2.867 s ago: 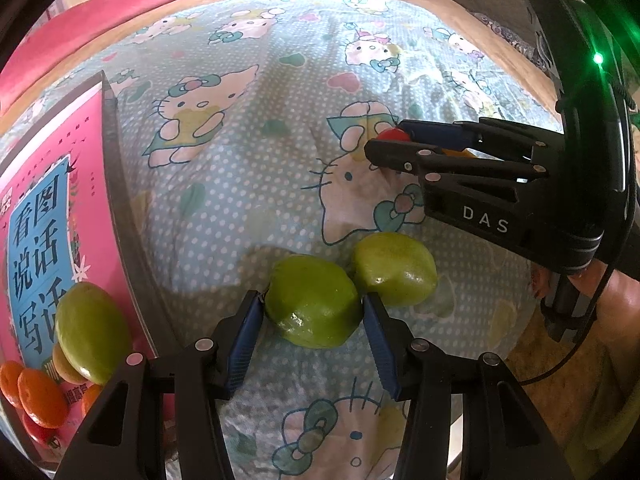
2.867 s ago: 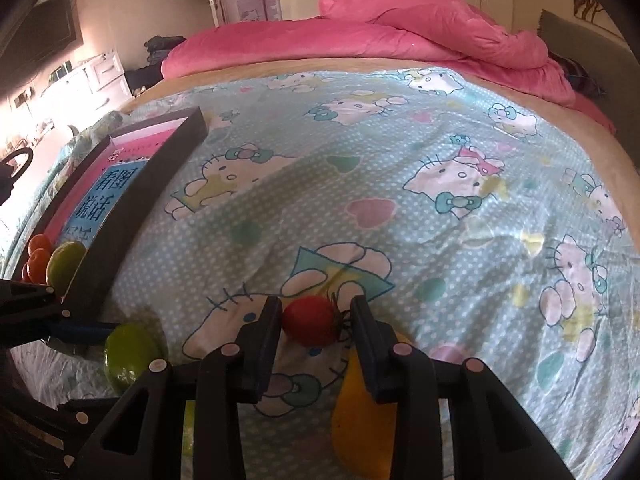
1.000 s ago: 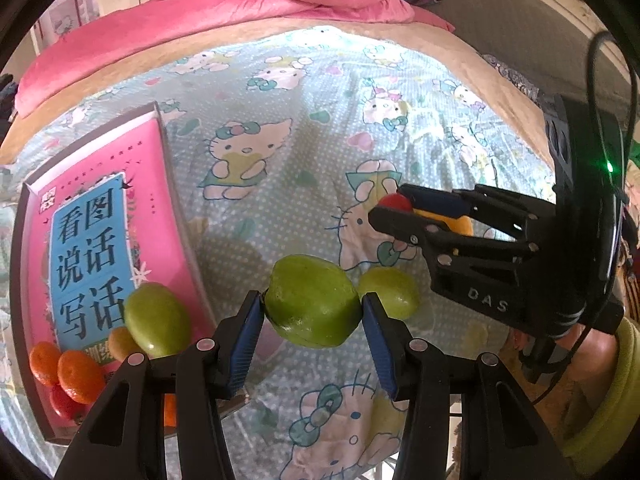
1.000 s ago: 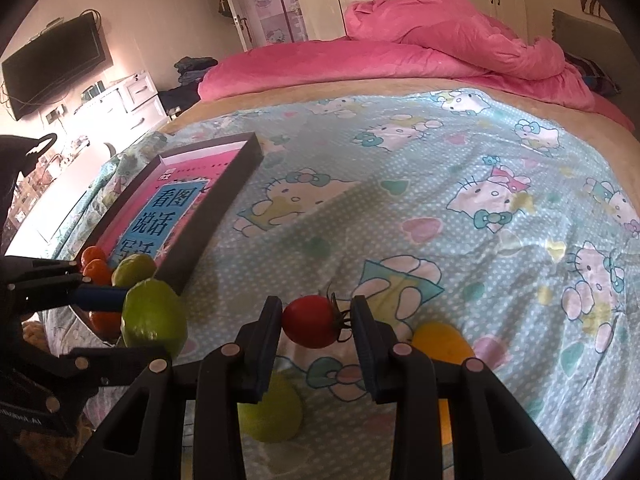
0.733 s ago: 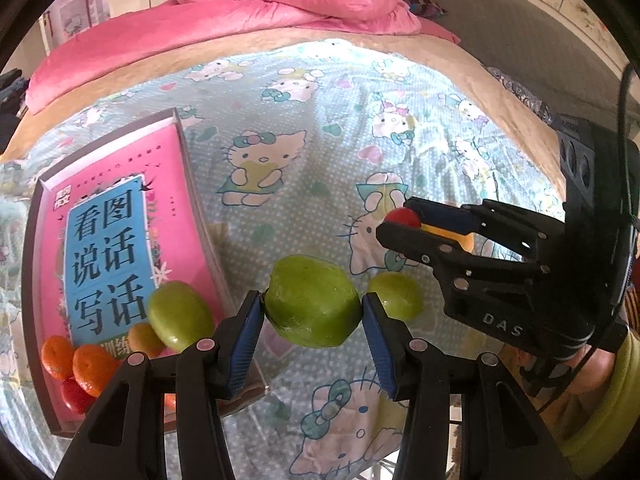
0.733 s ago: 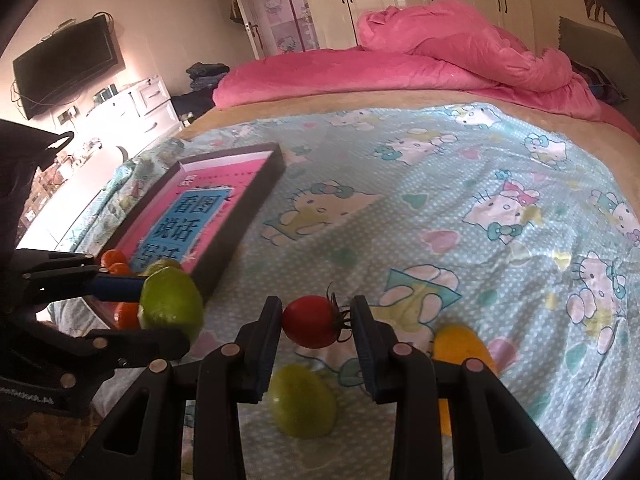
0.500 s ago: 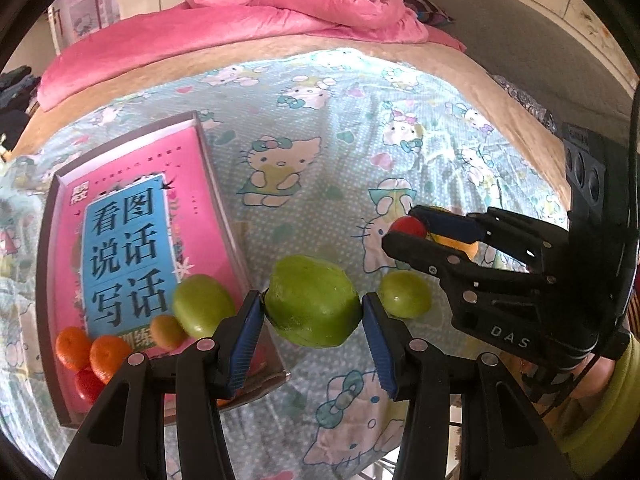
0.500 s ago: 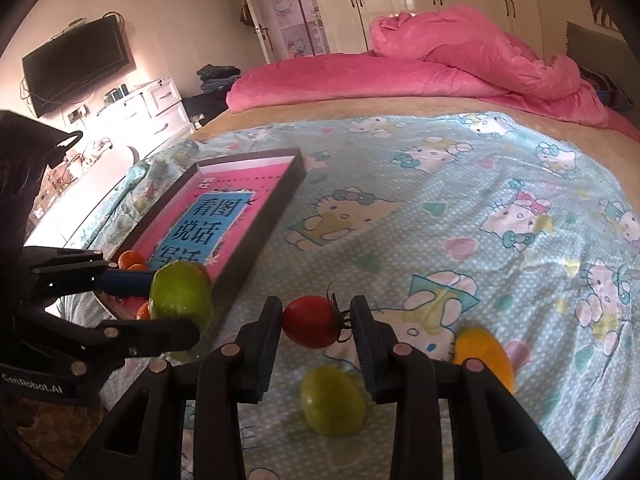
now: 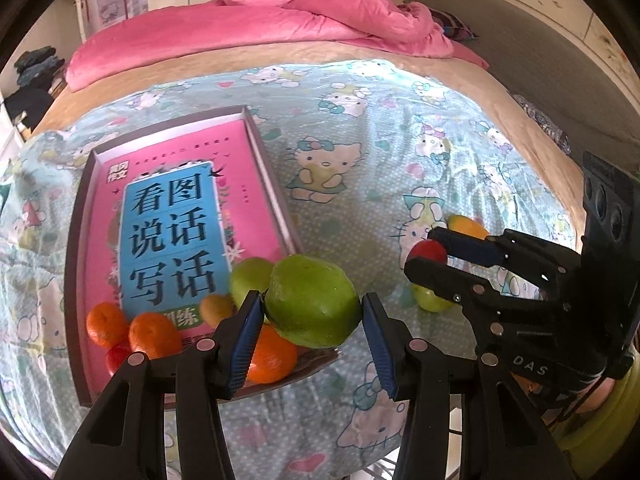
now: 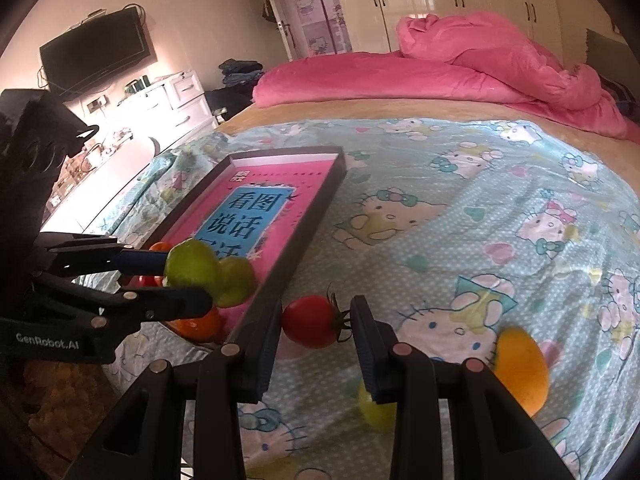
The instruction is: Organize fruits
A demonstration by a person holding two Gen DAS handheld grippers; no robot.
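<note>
My left tool [image 9: 312, 312] is clamped on a big green fruit [image 9: 313, 301], both blue pads pressed to its sides, and I hold it in the air above the near right corner of the tray [image 9: 74, 240]. My right tool [image 10: 316, 322] pinches a small red tomato [image 10: 310, 321] between its pads, its green stalk against the right one, raised over the bed sheet [image 10: 460, 200] just beside the tray's near corner. The tray lies on the bed, its floor covered by a pink printed sheet with a blue panel of large characters. At its near end I see a second green fruit [image 9: 248, 278], a small yellowish fruit [image 9: 216, 309], three oranges [image 9: 154, 334] and something small and red [image 9: 116, 358], crowded together. Out on the sheet, a small green fruit [image 9: 430, 300] lies partly behind my right tool, and a yellow-orange fruit [image 10: 520, 372] lies farther to the right. A pink duvet [image 9: 320, 12] is heaped at the far end of the bed.
</note>
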